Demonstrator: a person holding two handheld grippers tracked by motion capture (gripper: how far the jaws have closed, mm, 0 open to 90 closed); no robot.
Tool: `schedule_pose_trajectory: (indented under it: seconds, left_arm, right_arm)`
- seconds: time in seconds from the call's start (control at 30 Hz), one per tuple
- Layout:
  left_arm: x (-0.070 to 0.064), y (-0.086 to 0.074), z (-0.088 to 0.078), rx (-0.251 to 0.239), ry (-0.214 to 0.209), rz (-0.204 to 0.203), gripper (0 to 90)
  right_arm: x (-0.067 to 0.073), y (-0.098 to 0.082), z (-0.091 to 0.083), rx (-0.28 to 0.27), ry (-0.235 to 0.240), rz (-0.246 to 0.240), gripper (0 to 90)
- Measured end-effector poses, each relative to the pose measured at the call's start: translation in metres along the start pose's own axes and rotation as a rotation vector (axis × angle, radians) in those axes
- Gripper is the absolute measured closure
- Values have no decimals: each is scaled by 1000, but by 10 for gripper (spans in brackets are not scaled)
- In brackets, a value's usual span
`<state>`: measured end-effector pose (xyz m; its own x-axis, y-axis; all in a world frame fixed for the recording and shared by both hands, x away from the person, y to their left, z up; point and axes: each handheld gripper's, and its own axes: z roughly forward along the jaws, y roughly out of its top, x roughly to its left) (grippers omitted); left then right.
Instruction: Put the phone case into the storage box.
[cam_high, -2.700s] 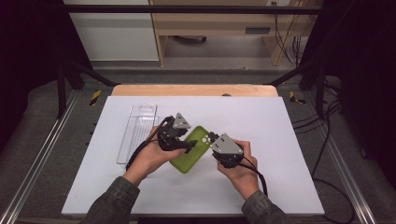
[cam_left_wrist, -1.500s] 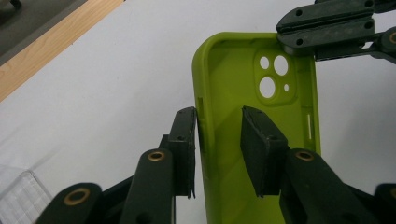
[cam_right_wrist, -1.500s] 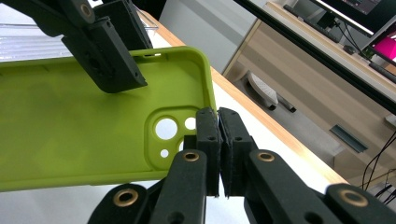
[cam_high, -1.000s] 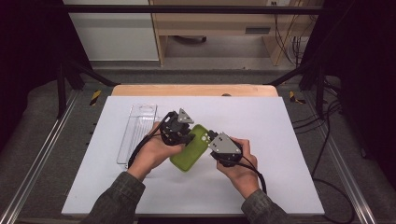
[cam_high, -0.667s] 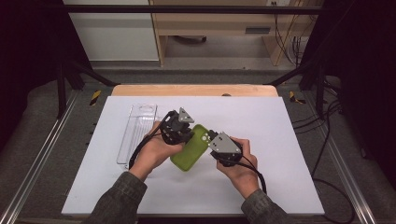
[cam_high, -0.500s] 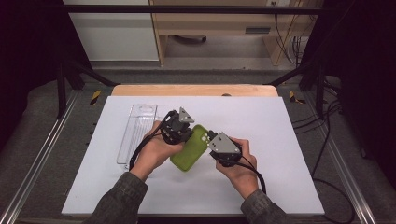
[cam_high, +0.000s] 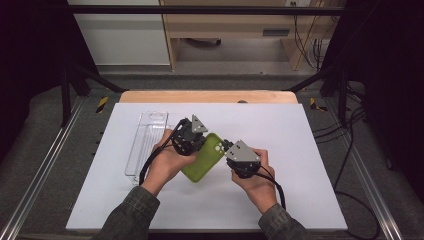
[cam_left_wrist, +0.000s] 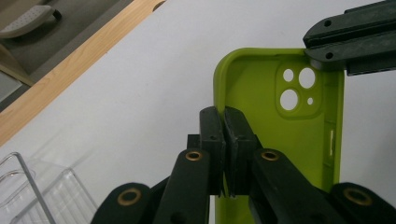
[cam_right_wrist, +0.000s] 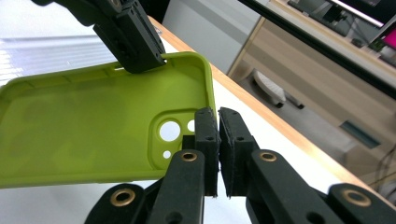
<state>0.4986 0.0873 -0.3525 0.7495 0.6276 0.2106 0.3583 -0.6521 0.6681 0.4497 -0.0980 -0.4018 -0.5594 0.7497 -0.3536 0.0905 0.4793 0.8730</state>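
Both pairs of fingers are pinched shut on the rim of the green phone case (cam_high: 204, 156), held above the white bench (cam_high: 310, 150): the left gripper (cam_left_wrist: 225, 135) on a long edge, having just closed, the right gripper (cam_right_wrist: 218, 135) at the corner by the camera cutout (cam_left_wrist: 297, 91). The gripper views show the case's hollow inside. A clear plastic tray (cam_high: 146, 142) lies to the left.

Both forearms come in from the bottom of the high view, sleeves dark, and angle inward toward the middle of the table. The left hand (cam_high: 167, 162) holds the left gripper (cam_high: 196, 141), whose jaws have just been closing and now pinch a thin edge. The right hand (cam_high: 255, 177) holds the right gripper (cam_high: 224, 148), its jaws likewise clamped on a thin rim. The two grippers sit near each other, tips pointing toward one another.
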Motion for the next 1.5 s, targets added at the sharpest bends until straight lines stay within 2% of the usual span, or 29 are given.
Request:
schedule_pose_trajectory:
  seconds: [0.1, 0.27, 0.43, 0.53, 0.63, 0.67, 0.77, 0.83, 0.9, 0.97, 1.07, 1.23, 1.3, 1.37, 1.43, 1.5]
  left_arm:
    - [-1, 0, -1, 5, 3, 8, 870]
    - [0, -1, -1, 4, 10, 12, 871]
    - [-1, -4, -1, 10, 16, 15, 872]
    - [0, -5, -1, 7, 23, 15, 872]
    - [1, -8, -1, 7, 26, 13, 872]
    - [1, -8, -1, 7, 26, 13, 872]
    - [2, -10, -1, 5, 38, 9, 872]
    - [2, -11, -2, 4, 38, 9, 872]
    - [3, -12, -3, 2, 39, 6, 872]
    - [4, -13, -3, -3, 42, 5, 872]
    - [4, -16, -4, -8, 44, 7, 872]
    - [7, -19, -8, -31, 57, 1, 871]
    - [8, -20, -13, -82, 78, -12, 872]
    - [8, -21, -14, -98, 88, -15, 871]
    - [11, -21, -19, -137, 107, -27, 872]
    - [12, -22, -21, -146, 110, -32, 872]
  right_arm:
    - [-1, 0, -1, -4, 18, 22, 845]
    - [-2, 0, -1, -6, 42, 44, 775]
    - [-4, -1, -4, -52, 52, 108, 541]
    - [-7, -2, -7, -73, 66, 145, 437]
    - [-10, -2, -10, -92, 83, 173, 364]
    - [-10, -2, -10, -92, 83, 173, 364]
    - [-15, -1, -14, -128, 100, 207, 265]
    - [-17, -1, -15, -136, 105, 217, 249]
    - [-20, -2, -16, -152, 99, 222, 187]
    - [-23, -4, -18, -148, 69, 226, 120]
    - [-28, -7, -19, -149, 61, 235, 84]
    - [-36, -11, -21, -147, 45, 251, 70]
    - [-41, -14, -23, -169, 8, 240, 73]
    - [-43, -16, -24, -173, 2, 242, 73]
    - [-48, -20, -26, -170, -32, 245, 85]
    - [-52, -23, -28, -169, -42, 248, 85]
